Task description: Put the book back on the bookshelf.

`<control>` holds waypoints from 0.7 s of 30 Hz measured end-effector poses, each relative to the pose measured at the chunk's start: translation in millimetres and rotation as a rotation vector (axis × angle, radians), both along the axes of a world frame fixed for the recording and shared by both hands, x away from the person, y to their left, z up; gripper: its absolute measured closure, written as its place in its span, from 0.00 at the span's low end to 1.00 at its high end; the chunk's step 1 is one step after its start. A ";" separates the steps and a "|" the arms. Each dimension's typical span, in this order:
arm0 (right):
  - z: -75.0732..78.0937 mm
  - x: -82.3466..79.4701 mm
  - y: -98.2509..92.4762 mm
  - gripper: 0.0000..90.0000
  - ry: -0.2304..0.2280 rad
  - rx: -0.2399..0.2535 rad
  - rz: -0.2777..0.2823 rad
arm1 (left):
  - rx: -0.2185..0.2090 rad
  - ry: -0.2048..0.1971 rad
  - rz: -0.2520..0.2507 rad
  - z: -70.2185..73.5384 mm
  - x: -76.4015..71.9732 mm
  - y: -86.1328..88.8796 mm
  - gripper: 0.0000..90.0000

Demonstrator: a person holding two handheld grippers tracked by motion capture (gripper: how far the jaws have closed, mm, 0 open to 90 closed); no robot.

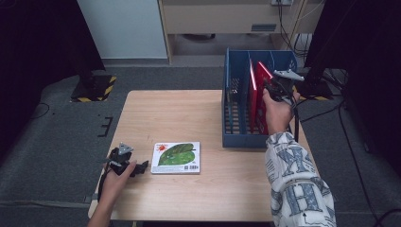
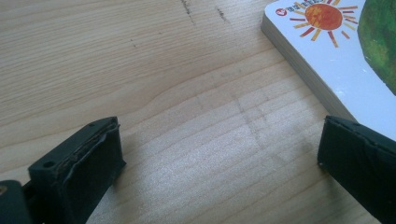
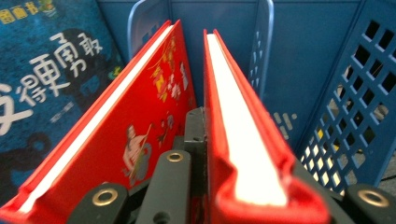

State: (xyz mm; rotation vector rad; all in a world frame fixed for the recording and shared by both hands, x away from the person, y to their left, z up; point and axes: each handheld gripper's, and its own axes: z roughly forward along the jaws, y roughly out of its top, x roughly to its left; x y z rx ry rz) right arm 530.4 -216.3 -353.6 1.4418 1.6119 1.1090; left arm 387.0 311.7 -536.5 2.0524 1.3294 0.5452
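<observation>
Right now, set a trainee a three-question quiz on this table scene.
1. True or false: the right gripper is shut on a red book inside the blue rack.
2. What lies flat on the table beside the left gripper?
A. a picture book with a green leaf
B. a plate
C. a mug
3. Fill in: the left gripper's jaws stand ____.

Key: 1 true; 2 A; 3 open.
</observation>
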 end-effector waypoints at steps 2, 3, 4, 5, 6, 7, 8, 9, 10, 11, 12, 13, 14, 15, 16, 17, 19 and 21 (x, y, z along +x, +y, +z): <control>0.4 -1.7 0.9 0.87 0.006 -0.005 0.004 | 0.000 0.000 0.000 0.0 0.0 0.0 0.00; 0.4 -2.6 1.3 0.87 0.008 -0.007 0.007 | 0.000 0.000 0.000 0.0 0.0 0.0 0.00; 0.1 -3.4 1.7 0.87 0.007 -0.008 0.007 | 0.000 0.000 0.000 0.0 0.0 0.0 0.00; 0.1 -3.4 1.7 0.87 0.007 -0.008 0.007 | 0.000 0.000 0.000 0.0 0.0 0.0 0.00; -0.4 -5.3 2.0 0.87 0.008 -0.005 0.006 | -0.002 -0.001 0.001 -0.1 -0.1 -0.2 0.00; -0.4 -5.9 2.1 0.86 0.010 -0.004 0.007 | -0.002 -0.001 0.002 -0.1 -0.1 -0.3 0.00; -0.4 -6.7 2.2 0.86 0.011 -0.003 0.007 | -0.002 -0.001 0.001 -0.1 -0.1 -0.3 0.00; -0.3 -7.6 2.4 0.86 0.014 -0.002 0.007 | -0.002 -0.001 0.001 -0.1 -0.1 -0.4 0.00; -0.2 -8.5 2.3 0.86 0.017 -0.003 0.010 | 0.000 0.000 0.000 0.0 -0.1 -0.2 0.00; -0.1 -9.5 2.5 0.86 0.019 -0.003 0.010 | 0.000 0.001 -0.001 0.0 -0.1 -0.2 0.00; -0.1 -10.6 2.3 0.86 0.022 -0.004 0.011 | 0.000 0.000 -0.001 0.0 -0.1 -0.3 0.00; -0.3 -11.4 2.1 0.86 0.023 -0.005 0.012 | 0.000 0.001 -0.001 0.0 -0.1 -0.3 0.00; -0.2 -12.3 1.9 0.85 0.027 -0.002 0.012 | 0.000 0.001 -0.001 0.0 -0.1 -0.4 0.00; -0.2 -13.1 1.3 0.85 0.027 -0.001 0.012 | 0.000 0.001 -0.001 0.1 -0.1 -0.4 0.00; -0.1 -13.7 0.9 0.85 0.027 -0.001 0.011 | 0.000 0.001 -0.002 0.0 -0.1 -0.4 0.00; -0.1 -13.7 0.9 0.85 0.027 -0.001 0.011 | 0.000 0.001 -0.002 0.0 -0.1 -0.4 0.00; -0.1 -15.4 -0.8 0.85 0.033 0.000 0.015 | 0.000 0.001 -0.002 0.0 -0.1 -0.5 0.00; 0.2 -15.6 -1.5 0.85 0.037 0.000 0.017 | 0.000 0.001 -0.002 0.0 -0.1 -0.5 0.00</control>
